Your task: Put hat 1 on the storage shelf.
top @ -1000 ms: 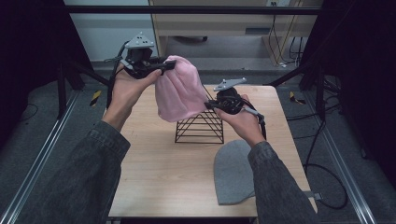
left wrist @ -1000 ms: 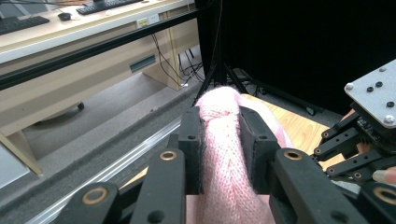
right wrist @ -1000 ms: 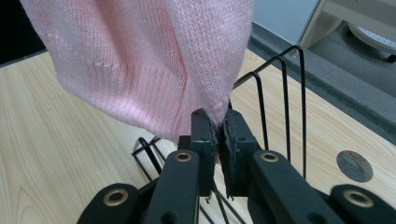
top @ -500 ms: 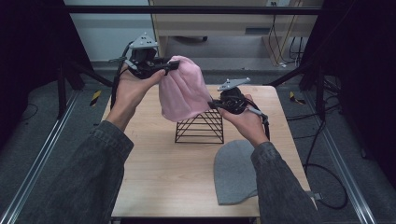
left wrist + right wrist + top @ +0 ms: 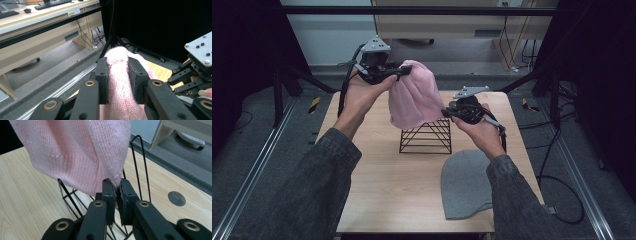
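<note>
Pink hat (image 5: 414, 97) is soft knit, light, floppy; it sags and folds between grips, no risk of breakage, but the stretchy fabric could slip if pinched thin. Best hold looks like the ribbed hem or a bunched fold, which is what both tools have. It hangs in the air over the wire rack (image 5: 426, 136), top end up at 11 o'clock, lower edge brushing or just above the rack's top; can't tell if touching. Left tool (image 5: 403, 71) is clenched on a thick bunch at the hat's top, jaws held fairly wide apart by the wad of knit, seen plainly in the left gripper view (image 5: 117, 75). Right tool (image 5: 447, 113) is clamped on the lower hem corner at 4 o'clock of the hat, jaws nearly closed with just a thin layer between them (image 5: 117, 188). Grey hat (image 5: 467, 184) lies flat on the surface (image 5: 377, 190) at 5 o'clock of the rack, apart from it, untouched. Judging by this, the hat is being stretched out to drape over the rack.
</note>
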`<act>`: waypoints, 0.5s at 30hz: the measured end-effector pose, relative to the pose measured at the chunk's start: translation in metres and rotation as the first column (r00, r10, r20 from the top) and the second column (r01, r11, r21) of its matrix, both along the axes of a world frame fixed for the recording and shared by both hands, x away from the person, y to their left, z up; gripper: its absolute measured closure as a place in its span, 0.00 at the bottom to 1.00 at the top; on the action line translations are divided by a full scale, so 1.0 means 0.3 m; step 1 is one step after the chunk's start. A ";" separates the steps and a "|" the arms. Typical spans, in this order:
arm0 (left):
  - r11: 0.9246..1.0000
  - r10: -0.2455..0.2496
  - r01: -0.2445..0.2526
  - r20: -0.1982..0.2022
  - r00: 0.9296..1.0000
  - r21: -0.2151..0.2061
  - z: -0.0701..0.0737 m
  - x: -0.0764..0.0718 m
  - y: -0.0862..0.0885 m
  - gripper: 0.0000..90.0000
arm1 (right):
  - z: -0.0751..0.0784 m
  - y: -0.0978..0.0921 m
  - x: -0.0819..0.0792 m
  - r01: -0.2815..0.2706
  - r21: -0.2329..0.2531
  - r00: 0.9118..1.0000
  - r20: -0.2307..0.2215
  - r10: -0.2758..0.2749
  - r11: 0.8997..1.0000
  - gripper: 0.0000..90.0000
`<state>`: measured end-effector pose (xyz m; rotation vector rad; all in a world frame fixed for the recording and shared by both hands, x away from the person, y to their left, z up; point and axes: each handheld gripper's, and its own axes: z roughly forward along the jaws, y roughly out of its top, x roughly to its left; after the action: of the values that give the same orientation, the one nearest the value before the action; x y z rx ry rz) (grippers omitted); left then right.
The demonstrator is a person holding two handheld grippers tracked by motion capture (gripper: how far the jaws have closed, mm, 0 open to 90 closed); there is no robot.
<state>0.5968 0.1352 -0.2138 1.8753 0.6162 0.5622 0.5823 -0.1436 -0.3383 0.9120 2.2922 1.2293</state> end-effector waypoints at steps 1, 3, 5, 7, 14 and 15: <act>1.000 -0.002 0.002 0.000 1.000 0.003 -0.001 0.001 -0.004 0.80 | -0.004 -0.004 0.000 0.001 0.003 1.000 0.001 -0.001 1.000 0.94; 1.000 -0.006 0.006 -0.002 1.000 0.005 -0.007 0.001 -0.017 0.80 | -0.009 -0.011 -0.001 0.002 -0.001 1.000 -0.003 -0.002 1.000 0.94; 1.000 -0.012 0.012 -0.003 1.000 0.006 -0.010 0.001 -0.026 0.80 | -0.015 -0.018 -0.003 0.003 -0.003 1.000 -0.005 -0.003 1.000 0.94; 1.000 -0.017 0.017 -0.006 1.000 0.014 -0.014 0.001 -0.034 0.80 | -0.023 -0.025 -0.007 0.005 0.005 1.000 -0.011 -0.005 1.000 0.94; 0.999 -0.029 0.030 -0.022 0.999 0.031 -0.050 0.002 -0.061 0.80 | -0.063 -0.041 -0.020 0.008 -0.009 1.000 -0.020 -0.008 1.000 0.94; 0.999 -0.031 0.032 -0.023 0.999 0.037 -0.055 0.003 -0.063 0.80 | -0.068 -0.043 -0.022 0.012 -0.004 1.000 -0.028 -0.012 1.000 0.94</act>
<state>0.5977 0.1164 -0.2303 1.9258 0.5937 0.5359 0.5756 -0.1566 -0.3588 0.9458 2.3074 1.2137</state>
